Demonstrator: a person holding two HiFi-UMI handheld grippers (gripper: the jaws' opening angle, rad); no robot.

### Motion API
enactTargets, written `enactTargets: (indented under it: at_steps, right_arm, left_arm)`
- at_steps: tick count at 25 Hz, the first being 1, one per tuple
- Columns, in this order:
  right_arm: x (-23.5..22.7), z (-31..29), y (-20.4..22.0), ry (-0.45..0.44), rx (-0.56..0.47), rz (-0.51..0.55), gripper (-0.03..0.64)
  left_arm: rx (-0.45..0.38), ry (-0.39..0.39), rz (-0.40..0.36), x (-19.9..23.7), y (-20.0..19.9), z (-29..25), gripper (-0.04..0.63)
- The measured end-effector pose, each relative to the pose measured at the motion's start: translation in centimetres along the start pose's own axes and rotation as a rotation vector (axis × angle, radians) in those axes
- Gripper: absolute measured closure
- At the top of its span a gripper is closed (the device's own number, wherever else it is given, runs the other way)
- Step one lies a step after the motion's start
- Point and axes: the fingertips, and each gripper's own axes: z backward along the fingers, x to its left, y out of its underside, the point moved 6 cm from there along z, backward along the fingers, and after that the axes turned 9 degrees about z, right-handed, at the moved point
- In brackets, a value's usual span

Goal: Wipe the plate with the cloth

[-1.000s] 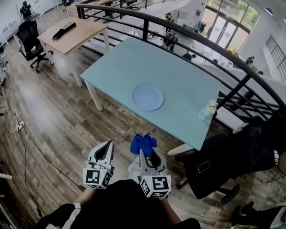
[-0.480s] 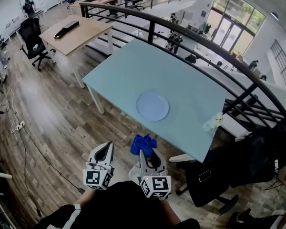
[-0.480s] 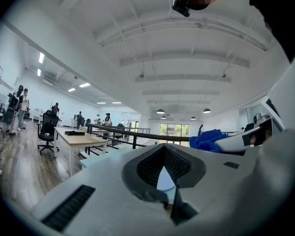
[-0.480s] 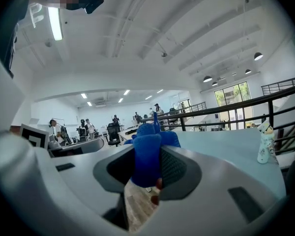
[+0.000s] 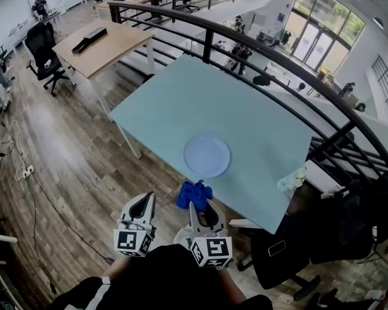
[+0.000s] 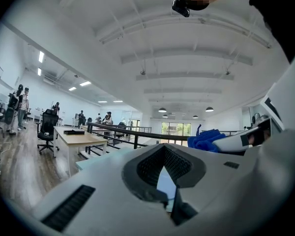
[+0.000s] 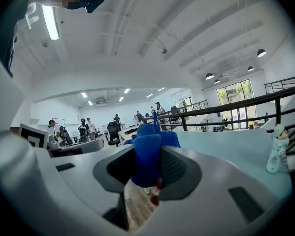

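Note:
A round pale blue plate (image 5: 207, 155) lies on the light green table (image 5: 181, 102), close to its near edge. My right gripper (image 5: 198, 204) is held in front of my body, short of the table, and is shut on a bunched blue cloth (image 5: 194, 194) that sticks out past its jaws. The right gripper view shows the cloth (image 7: 147, 154) pinched between the jaws of that gripper (image 7: 148, 168). Beside it my left gripper (image 5: 142, 204) is shut with nothing in it. From the left gripper (image 6: 165, 157) the cloth (image 6: 206, 139) shows at the right.
A small pale figurine (image 5: 291, 182) stands at the table's near right corner, also visible as a figurine (image 7: 276, 151) in the right gripper view. A curved black railing (image 5: 258, 47) runs behind the table. A black office chair (image 5: 291, 250) stands right of me, a wooden desk (image 5: 103, 44) at far left.
The table and plate have drawn closer and lower in the head view as I walk up. Both grippers keep their place in front of me, the cloth still held.

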Motion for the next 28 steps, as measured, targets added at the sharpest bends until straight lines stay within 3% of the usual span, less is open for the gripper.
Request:
enactTargets:
  at_steps: [12, 28]
  right_arm:
    - [-6.2, -5.6, -2.8, -0.022, -0.037, 0.026, 0.499]
    - [-12.3, -6.5, -1.5, 0.099, -0.042, -0.040, 0.499]
  left_arm:
    - [-0.036, 0.005, -0.017, -1.7, -0.7, -8.7, 0.594]
    - [-0.001, 0.102, -0.019, -4.3, 0.4, -15.7, 0.594]
